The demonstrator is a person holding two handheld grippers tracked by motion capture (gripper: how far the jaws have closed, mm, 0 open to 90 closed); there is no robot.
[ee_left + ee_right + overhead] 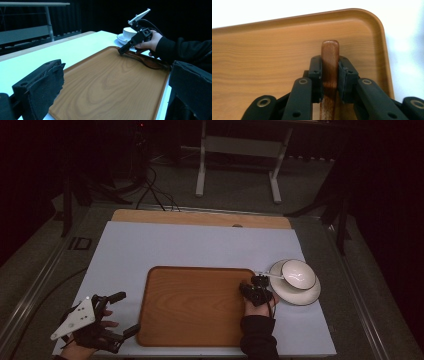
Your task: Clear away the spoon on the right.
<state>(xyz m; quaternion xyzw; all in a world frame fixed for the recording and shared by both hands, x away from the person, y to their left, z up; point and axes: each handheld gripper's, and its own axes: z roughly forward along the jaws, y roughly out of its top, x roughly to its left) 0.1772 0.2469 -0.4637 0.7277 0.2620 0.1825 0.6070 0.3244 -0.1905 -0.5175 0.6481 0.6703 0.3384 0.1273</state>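
The spoon (pixel 329 72), a dark wooden one, lies over the tray's (pixel 192 305) right edge. The right gripper (pixel 329 71) clenches its handle, whose rounded end sticks out just past the jaws over the tray's floor. In the left gripper view the spoon (pixel 147 61) is a dark brown shape low along the tray's (pixel 110 85) far rim, under the right hand (pixel 150 42); whether it touches the tray there I cannot tell.

The tray is wood-grained, with rounded corners and a raised rim, and sits on the white mat (pixel 150 245) that covers most of the table (pixel 200 217). In the high view the right gripper (pixel 256 290) sits at the tray's right edge, toward its far corner, the black sleeve (pixel 259 335) trailing back along that edge.

The bowl (pixel 298 273), white with a dark rim, stands on a white saucer (pixel 300 295) just right of the tray's far right corner, close beside the right gripper.

The left gripper (pixel 124 312) lies off the tray's near left corner, its grey plate (pixel 75 318) on top. Its jaws stand wide apart, grasping nothing, with the tray's left side showing between them in the left gripper view.
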